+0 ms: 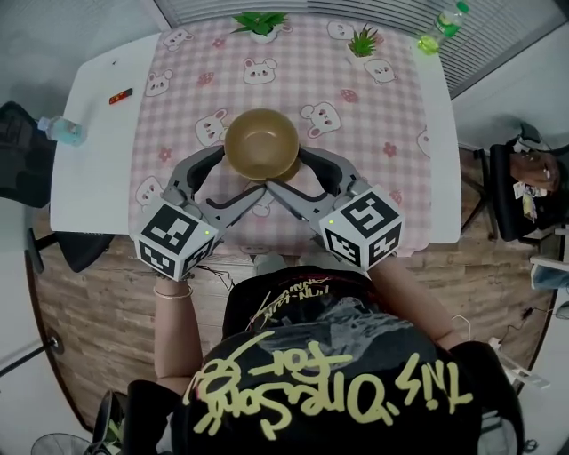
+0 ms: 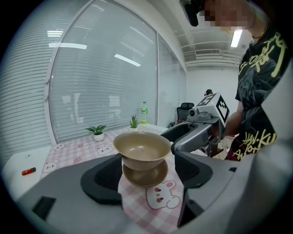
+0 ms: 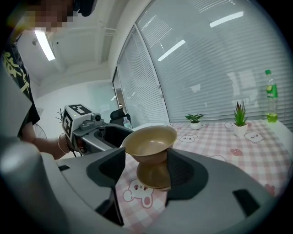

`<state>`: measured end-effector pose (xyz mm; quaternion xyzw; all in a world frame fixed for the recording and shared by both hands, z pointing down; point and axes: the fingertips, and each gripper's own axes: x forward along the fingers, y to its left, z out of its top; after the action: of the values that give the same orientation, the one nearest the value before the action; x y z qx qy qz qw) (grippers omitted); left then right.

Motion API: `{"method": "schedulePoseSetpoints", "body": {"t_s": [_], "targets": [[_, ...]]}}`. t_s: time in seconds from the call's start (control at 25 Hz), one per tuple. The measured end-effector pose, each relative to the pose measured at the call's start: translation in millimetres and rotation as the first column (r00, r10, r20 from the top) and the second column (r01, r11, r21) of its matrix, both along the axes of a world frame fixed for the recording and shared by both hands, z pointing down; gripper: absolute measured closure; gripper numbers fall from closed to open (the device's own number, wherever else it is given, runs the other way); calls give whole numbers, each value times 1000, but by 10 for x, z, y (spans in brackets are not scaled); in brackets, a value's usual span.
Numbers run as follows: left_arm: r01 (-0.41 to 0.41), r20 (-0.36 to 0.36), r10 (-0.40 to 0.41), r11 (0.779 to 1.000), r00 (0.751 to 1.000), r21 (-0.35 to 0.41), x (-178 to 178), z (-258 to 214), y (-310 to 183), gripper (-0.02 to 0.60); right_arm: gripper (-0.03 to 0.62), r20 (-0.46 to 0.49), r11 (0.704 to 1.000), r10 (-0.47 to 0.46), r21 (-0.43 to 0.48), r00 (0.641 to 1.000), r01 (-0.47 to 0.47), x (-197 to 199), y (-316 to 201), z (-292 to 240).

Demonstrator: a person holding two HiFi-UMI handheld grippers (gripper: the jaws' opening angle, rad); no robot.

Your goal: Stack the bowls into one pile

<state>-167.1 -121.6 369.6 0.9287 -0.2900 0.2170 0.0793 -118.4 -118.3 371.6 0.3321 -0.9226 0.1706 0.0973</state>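
Two tan bowls stand as one pile on the pink checked cloth (image 1: 356,115). From above only the top bowl (image 1: 261,145) shows. In the left gripper view the top bowl (image 2: 143,148) sits in the lower bowl (image 2: 145,177); the right gripper view shows the same pile (image 3: 151,146). My left gripper (image 1: 236,173) and right gripper (image 1: 291,173) come at the pile from the near side. Both are open, and their outer fingers flank the bowl's rim. Whether any finger touches the rim I cannot tell. The inner fingers cross just in front of the pile.
Two small potted plants (image 1: 260,24) (image 1: 363,41) and a green bottle (image 1: 442,28) stand at the table's far edge. A water bottle (image 1: 62,131) and a small red item (image 1: 120,96) lie on the bare white table left of the cloth. Dark chairs flank the table.
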Motion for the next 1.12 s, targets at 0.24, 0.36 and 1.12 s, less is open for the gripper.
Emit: {"method": "schedulePoseSetpoints", "body": {"t_s": [0.24,0.36,1.12], "targets": [[24,1,-24,1000,1000,-15,54,77,26,221,309,-2,1000,-19,-19,1000,18,55,15,75],[34,3,-34,999,999,-22,68,108,36,222,309,0,999,-28,-31,1000,28,71,19,109],[109,37,-106,991,994,-72,159,433,67,222,315,-32,993,-85,-84,996,82,166,18,422]]}}
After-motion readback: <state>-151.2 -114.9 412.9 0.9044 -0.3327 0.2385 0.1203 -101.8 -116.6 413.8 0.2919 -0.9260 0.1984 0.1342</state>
